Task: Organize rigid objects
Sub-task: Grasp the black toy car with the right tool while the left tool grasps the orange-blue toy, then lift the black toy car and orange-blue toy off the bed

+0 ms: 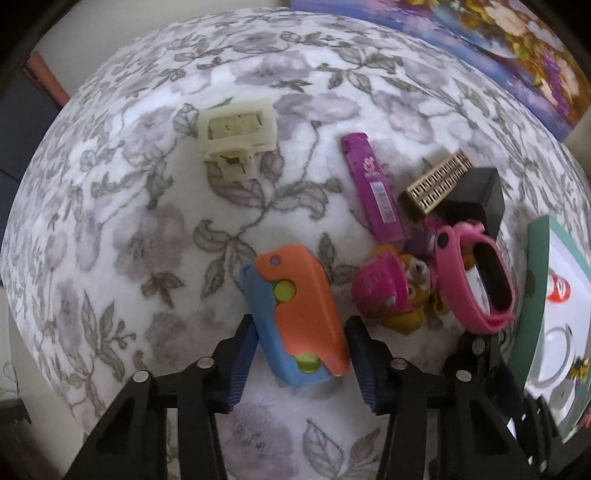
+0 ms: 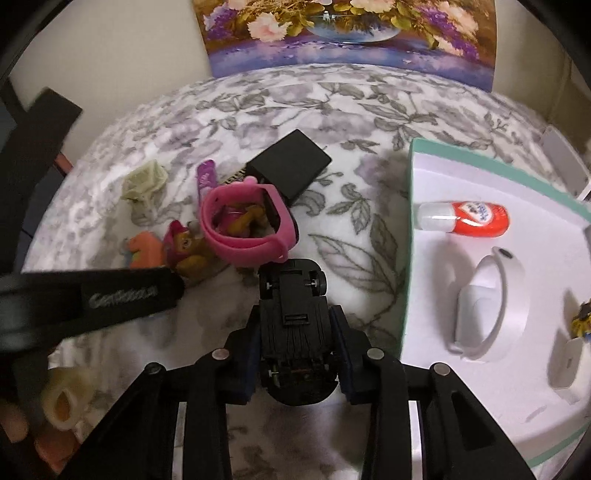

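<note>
Floral-patterned cloth (image 1: 155, 229) covers the work surface, with a flower painting (image 2: 351, 33) propped at its far edge. Left gripper (image 1: 301, 354): jaws apart, bracketing the lower end of an orange-and-blue toy (image 1: 295, 314) that lies on the cloth; whether the pads already touch it cannot be told. Right gripper (image 2: 297, 354): jaws clamped on a black toy car (image 2: 295, 332), held underside up, wheels showing, just left of the white tray (image 2: 461, 387). Tray contents: a red-and-white bottle (image 2: 465, 218) and a white wristband (image 2: 487, 306). Still loose on the cloth, clustered together: pink wristband (image 2: 247, 225), a small figurine (image 2: 188, 251) beside it, purple lighter (image 1: 373, 188), black box (image 2: 290, 166) and a cream plastic part (image 1: 238, 136) well apart from the rest. Judged step: carrying the car into the tray. To do it well, clear the green rim before lowering, choose bare floor away from the white wristband, and release only once the car rests
</note>
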Tool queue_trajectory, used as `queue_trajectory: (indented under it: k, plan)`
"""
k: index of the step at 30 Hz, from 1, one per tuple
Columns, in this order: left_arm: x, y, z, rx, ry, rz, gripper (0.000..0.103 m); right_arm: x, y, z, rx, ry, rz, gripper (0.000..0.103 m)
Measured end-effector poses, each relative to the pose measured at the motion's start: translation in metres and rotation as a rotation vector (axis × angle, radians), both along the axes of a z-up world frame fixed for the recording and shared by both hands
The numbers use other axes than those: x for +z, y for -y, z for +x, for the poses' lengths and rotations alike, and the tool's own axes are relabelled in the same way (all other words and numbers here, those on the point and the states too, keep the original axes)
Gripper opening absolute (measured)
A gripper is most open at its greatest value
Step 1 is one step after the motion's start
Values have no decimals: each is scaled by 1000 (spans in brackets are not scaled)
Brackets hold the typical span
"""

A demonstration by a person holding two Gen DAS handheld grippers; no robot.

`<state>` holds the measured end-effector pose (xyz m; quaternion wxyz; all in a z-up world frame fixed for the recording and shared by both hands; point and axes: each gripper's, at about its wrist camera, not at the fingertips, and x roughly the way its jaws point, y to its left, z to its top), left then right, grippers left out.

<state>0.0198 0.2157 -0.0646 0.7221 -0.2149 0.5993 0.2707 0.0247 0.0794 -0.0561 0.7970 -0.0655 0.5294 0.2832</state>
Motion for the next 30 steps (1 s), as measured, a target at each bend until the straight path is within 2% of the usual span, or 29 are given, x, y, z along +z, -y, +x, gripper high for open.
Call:
queue_trajectory:
  k: [6,9,18,24,30]
  plan:
    - [2,-5,7,60,-17,36,49,2,10,-16,48,15,138,36]
    - [3,1,11,67,-32,58,49,3,8,-21,62,22,144,36]
    - [6,-10,9,115,-37,62,49,6,35,-10,45,-105,317,35]
    - [11,-17,0,131,-23,72,48,17,51,-10,30,-98,358,35]
    - [21,-22,-11,155,-1,66,47,34,54,-14,26,-24,318,35]
